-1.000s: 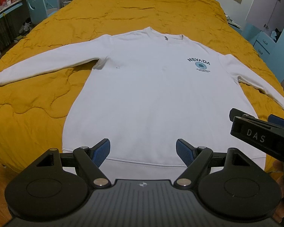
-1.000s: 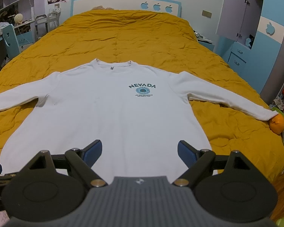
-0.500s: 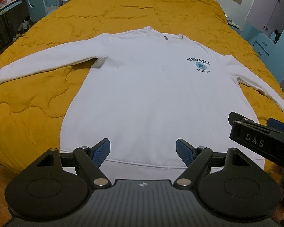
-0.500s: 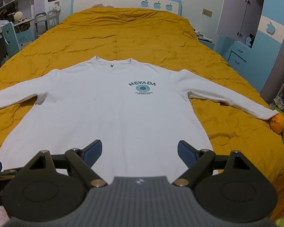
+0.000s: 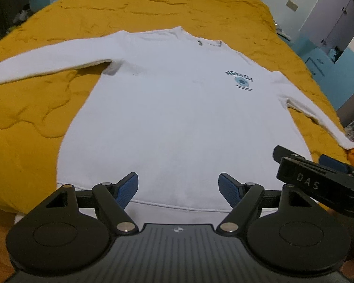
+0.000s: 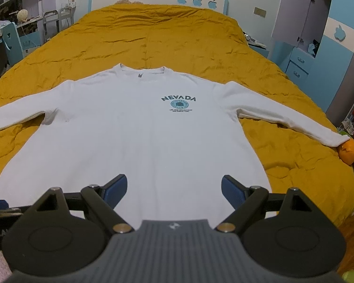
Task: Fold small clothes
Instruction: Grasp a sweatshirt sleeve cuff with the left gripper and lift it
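A white sweatshirt lies flat and face up on a bed with a yellow blanket. Both long sleeves stretch out to the sides. The neck hole points to the far end of the bed, and the bottom hem is at the near edge, close to the two claws. The word NEVADA is printed in dark blue-green on the chest, with a small round picture under it. The left gripper sits just above the bottom hem, near the middle of the shirt. Its two blue pads are spread wide apart and hold nothing. The right gripper is also low over the bottom part of the shirt, with its blue pads spread wide and nothing between them. In the left wrist view, the right gripper shows at the right edge as a black piece with the letters DAS on it, close beside the left one. An orange fruit lies on the blanket and touches the cuff of the sleeve on the right side. At the far end stands a white and blue headboard with three little apple shapes. Blue and white cupboards stand to the right of the bed, and a blue chair stands to the left.
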`<state>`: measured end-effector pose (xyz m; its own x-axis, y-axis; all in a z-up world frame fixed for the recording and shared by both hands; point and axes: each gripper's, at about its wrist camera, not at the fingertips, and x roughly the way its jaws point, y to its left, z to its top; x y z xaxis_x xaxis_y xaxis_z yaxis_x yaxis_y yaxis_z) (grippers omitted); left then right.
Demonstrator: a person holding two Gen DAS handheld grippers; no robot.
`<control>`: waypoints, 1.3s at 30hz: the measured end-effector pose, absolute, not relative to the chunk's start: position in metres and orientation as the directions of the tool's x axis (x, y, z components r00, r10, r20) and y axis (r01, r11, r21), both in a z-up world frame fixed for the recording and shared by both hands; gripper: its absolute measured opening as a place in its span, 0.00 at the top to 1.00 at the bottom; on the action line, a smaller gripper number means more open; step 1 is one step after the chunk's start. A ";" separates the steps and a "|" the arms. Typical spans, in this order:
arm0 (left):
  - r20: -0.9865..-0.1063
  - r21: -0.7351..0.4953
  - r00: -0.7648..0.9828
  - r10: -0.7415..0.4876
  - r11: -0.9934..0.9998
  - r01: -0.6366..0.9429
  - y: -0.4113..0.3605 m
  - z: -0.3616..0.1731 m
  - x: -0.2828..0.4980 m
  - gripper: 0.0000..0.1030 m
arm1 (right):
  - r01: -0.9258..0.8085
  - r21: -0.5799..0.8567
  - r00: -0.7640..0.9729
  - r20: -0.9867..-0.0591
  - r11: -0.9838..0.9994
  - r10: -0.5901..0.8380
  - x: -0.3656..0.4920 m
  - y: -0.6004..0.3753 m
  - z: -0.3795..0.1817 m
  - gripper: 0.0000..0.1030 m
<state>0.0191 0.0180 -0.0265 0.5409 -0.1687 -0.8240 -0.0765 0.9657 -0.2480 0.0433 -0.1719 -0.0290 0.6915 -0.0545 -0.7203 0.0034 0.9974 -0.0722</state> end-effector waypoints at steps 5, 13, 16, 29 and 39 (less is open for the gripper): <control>-0.807 -0.287 0.565 -0.169 0.949 -0.126 0.053 -0.027 0.021 0.16 | -0.046 -0.096 0.717 -0.696 0.994 -0.034 0.060 -0.163 -0.025 0.20; -0.622 -0.505 0.781 -0.065 0.795 -0.336 0.174 -0.029 0.005 0.15 | -0.208 -0.144 0.788 -0.611 0.968 0.078 0.095 -0.111 -0.014 0.19; -0.618 -0.489 0.786 0.028 0.769 -0.412 0.217 -0.033 0.009 0.15 | -0.265 -0.157 0.791 -0.600 0.951 0.122 0.109 -0.079 -0.017 0.19; -0.542 -0.618 0.755 0.369 0.434 -0.655 0.386 -0.086 0.048 0.20 | -0.451 -0.141 0.658 -0.719 0.881 0.222 0.155 0.021 -0.067 0.20; -0.526 -0.612 0.716 0.459 0.380 -0.694 0.406 -0.113 0.065 0.93 | -0.447 -0.164 0.624 -0.762 0.879 0.175 0.176 0.036 -0.090 0.20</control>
